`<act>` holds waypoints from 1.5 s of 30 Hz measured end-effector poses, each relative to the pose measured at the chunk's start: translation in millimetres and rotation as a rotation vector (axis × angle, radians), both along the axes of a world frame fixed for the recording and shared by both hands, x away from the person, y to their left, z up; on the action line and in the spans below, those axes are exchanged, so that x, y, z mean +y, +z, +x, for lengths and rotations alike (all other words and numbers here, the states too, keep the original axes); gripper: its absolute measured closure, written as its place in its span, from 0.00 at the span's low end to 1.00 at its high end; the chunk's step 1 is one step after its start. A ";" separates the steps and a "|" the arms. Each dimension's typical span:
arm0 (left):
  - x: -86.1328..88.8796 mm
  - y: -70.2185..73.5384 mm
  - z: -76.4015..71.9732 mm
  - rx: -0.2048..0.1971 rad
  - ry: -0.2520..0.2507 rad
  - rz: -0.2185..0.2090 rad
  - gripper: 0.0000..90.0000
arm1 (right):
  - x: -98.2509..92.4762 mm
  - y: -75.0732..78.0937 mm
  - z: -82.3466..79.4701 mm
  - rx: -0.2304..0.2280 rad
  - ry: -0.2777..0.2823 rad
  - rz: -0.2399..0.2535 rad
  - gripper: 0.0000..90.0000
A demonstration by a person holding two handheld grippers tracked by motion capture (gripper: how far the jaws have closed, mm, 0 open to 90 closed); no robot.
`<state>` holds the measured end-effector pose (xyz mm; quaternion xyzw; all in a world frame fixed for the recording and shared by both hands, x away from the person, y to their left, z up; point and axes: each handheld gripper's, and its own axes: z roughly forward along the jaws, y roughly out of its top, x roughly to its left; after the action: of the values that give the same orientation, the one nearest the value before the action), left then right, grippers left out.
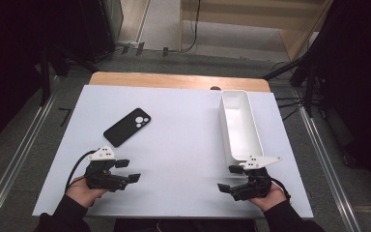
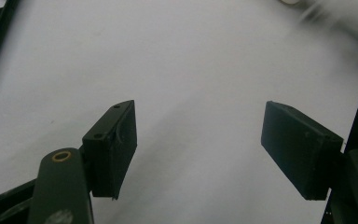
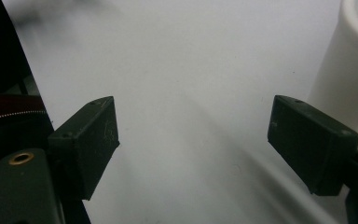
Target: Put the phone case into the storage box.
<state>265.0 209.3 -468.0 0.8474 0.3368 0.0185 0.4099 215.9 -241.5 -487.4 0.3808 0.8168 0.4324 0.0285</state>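
A black phone [image 1: 127,126] lies face down on the white table [image 1: 174,145], left of centre, camera end towards the far right. A long white bin [image 1: 239,126] stands on the right side, running away from me. My left gripper [image 1: 128,170] rests at the near left, held by a hand, open and holding nothing; the phone is a short way beyond it. My right gripper [image 1: 229,178] rests at the near right, open and holding nothing, just in front of the bin's near end. In the left gripper view its jaws [image 2: 198,144] stand wide apart over bare table. The right gripper [image 3: 193,144] sees the bin wall [image 3: 349,79] at its right.
The table's wooden far edge [image 1: 178,80] shows behind the white surface. Grey floor, metal rails [image 1: 14,164] and dark stands surround the table. Cables run across the floor at the back.
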 end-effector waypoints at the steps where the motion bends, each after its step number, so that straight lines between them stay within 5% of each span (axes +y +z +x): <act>1: 0.0 0.0 0.0 0.000 0.000 0.000 0.30 | 0.0 0.0 0.0 0.000 0.000 0.000 0.16; 45: -1.8 0.0 1.5 -0.012 0.009 0.025 0.30 | -1.6 0.6 -2.6 -0.003 -0.027 -0.001 0.16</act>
<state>266.5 207.5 -468.1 0.8510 0.3378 0.0297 0.4011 213.3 -243.1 -486.8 0.3909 0.8119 0.4321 0.0357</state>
